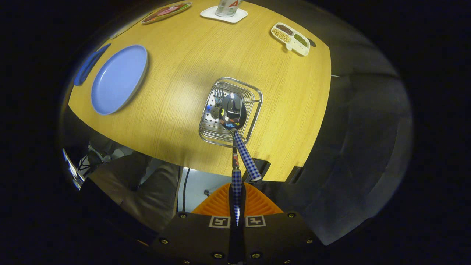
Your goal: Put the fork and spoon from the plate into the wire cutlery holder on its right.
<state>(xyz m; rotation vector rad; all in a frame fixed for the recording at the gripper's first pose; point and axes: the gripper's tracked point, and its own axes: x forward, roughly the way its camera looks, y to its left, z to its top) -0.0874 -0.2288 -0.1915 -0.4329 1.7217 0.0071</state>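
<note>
A round wooden bench [191, 62] carries everything. The empty blue plate [118, 79] lies well to the left of the wire holder [231, 110], which sits near the bench's near edge, straight ahead of the gripper [237, 206]. A white coaster [223, 14] with a glass on it stands at the far edge, a flat dish with a red pattern [166, 11] lies far left of it, and a white divided tray [290, 38] of beans and seeds sits far right. A red mark on the glass cannot be read.

The jaws are pressed nearly together, pinching a thin check-patterned handle [236, 184] that runs ahead toward the holder. Whether this is the fork cannot be told for sure; tines [219, 96] show inside the holder at its far left. The spoon [233, 110] has its bowl over the holder's mouth, and its own checked handle slants back to the right, just beside the pinched one. A person's trouser leg [147, 187] shows below the bench on the left.
</note>
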